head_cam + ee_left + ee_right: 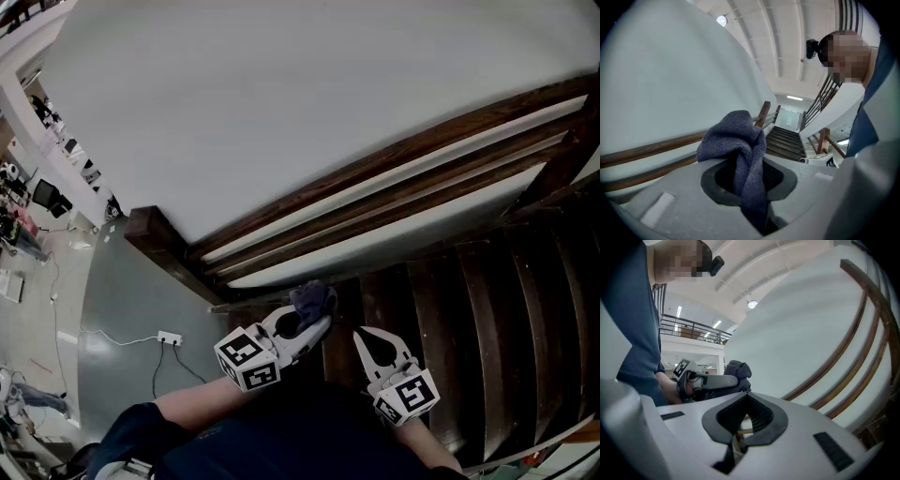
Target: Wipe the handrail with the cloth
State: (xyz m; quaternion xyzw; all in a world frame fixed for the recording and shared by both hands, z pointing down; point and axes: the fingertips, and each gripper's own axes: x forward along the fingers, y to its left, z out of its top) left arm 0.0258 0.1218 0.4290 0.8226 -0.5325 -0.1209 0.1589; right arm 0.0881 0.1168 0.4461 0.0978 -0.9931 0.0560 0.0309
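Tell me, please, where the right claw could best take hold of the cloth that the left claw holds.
Probably the rounded bunch of the cloth that bulges past the tips of the left claw, approached from the right by the right claw once opened. The rest hangs pinched between the left jaws, so only that bulge is free.

No readable text, no labels — nothing legible

Dark wooden stairs (487, 319) sat under and to the right of the right gripper (360, 335). Grey floor (122, 300) was left of the left gripper (317, 319). A white power strip (170, 337) with cables (117, 339) lay on it.
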